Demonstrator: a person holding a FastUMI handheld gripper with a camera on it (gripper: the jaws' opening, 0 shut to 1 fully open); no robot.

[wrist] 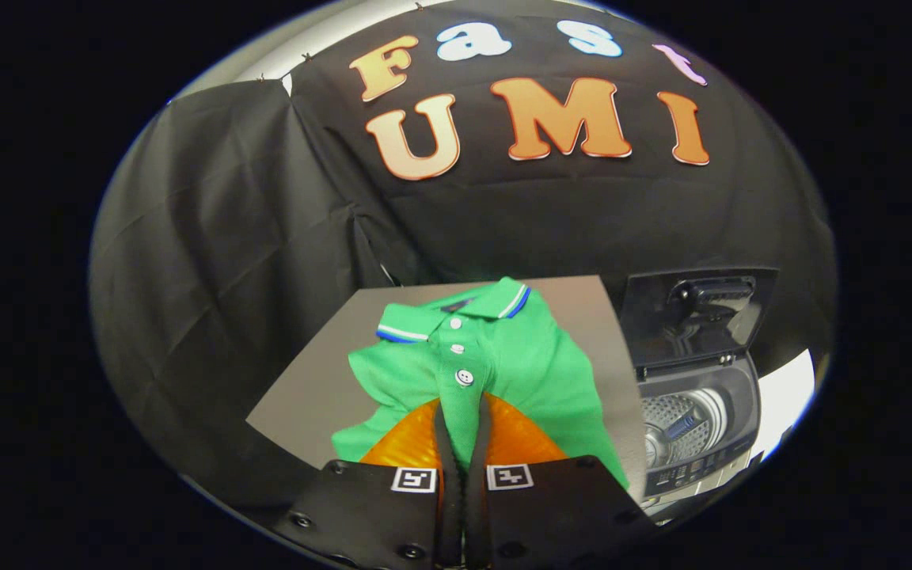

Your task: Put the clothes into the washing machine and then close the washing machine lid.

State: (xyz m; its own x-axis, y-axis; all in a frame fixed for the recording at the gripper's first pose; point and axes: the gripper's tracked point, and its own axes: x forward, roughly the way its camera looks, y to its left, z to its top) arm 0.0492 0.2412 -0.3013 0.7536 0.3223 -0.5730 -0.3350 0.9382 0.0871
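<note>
Shirt (pixel 503 356) pinched in tool (pixel 464 404)

Fisheye view carried on the hand-held gripper (pixel 464 412), faced forward along its fingers

The green collared polo shirt (pixel 495 356) is seen from very near, on the grey tabletop (pixel 313 388); the open-lidded dark washing machine (pixel 697 412) is caught at the right; the black cloth wall is faced beyond.

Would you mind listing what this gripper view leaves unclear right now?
- Green polo shirt: its lower part is hidden behind the gripper, whose fingers pinch the placket.
- Washing machine: drum contents hidden by its rim; control panel too small.
- Grey table: near edge hidden by the gripper body.
</note>
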